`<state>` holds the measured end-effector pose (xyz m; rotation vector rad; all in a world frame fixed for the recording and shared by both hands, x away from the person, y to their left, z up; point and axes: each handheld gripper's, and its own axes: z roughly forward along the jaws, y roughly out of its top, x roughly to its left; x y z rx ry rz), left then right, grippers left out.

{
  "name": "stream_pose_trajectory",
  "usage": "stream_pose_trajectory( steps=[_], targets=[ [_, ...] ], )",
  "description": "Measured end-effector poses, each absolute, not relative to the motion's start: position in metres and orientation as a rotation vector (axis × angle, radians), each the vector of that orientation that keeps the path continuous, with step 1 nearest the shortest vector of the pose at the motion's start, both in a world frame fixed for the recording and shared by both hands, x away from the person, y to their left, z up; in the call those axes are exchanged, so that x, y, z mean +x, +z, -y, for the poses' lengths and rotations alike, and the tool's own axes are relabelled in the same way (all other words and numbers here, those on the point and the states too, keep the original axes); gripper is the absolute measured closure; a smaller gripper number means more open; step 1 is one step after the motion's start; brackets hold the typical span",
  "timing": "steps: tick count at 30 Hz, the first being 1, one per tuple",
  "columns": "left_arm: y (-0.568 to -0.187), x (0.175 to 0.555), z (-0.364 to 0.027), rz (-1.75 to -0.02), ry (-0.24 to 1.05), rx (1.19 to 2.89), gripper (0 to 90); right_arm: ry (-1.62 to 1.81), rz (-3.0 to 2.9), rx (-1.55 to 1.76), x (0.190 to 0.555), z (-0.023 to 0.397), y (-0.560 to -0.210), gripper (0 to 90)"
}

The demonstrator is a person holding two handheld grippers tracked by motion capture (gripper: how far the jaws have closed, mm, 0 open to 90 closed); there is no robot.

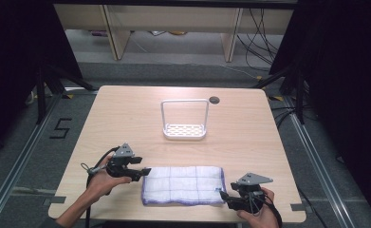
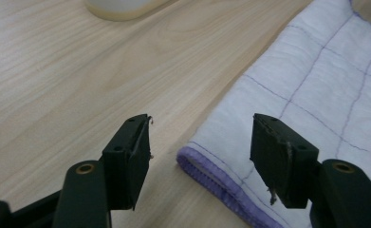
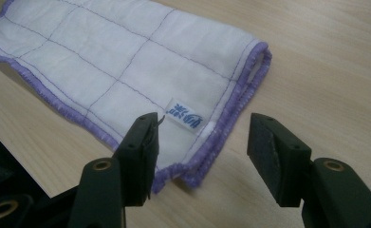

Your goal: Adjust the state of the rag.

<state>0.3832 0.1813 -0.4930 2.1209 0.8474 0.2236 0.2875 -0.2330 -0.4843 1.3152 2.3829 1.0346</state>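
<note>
A: Starting at the lower left of the high view, how did the left gripper [image 1: 143, 172] stand?

B: Its jaws stood wide apart with nothing pinched. In the left gripper view the purple-hemmed corner of the folded cloth [image 2: 316, 95] lay on the table [image 2: 55, 71] between and just ahead of them, untouched.

A: And the cloth itself?

B: It lay flat along the bottom centre of the high view, near the table's front edge, well apart from the white wire rack [image 1: 184, 119] at upper centre.

A: The right gripper [image 1: 225, 197]?

B: Also spread wide and empty, at the lower right. In its own view the corner with the small blue label [image 3: 185, 115] sat just ahead of the jaws.

A: What could have gone wrong from there?

B: I'd judge a closing jaw might have caught only the top layer, so the fold would peel open. Pulling unevenly could also have dragged the cloth off the front edge.
</note>
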Motion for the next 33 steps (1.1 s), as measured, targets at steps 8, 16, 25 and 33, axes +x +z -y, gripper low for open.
stream_pose_trajectory(
  steps=[8, 16, 25, 33],
  targets=[
    [-0.503, 0.399, -0.178, -0.902, 0.203, 2.107, 37.6, 0.969, -2.401, 1.309, 0.284, 0.226, -0.487, 44.2],
    [-0.509, 0.405, -0.169, -0.856, 0.201, 2.134, 43.2, 0.922, -2.424, 1.291, 0.284, 0.223, -0.494, 48.2],
    [-0.512, 0.403, -0.164, -0.762, 0.217, 2.226, 60.1, 0.889, -2.469, 1.289, 0.285, 0.219, -0.498, 61.7],
    [-0.511, 0.395, -0.159, -0.728, 0.21, 2.249, 81.8, 0.943, -2.473, 1.278, 0.286, 0.22, -0.5, 78.7]
  ],
)
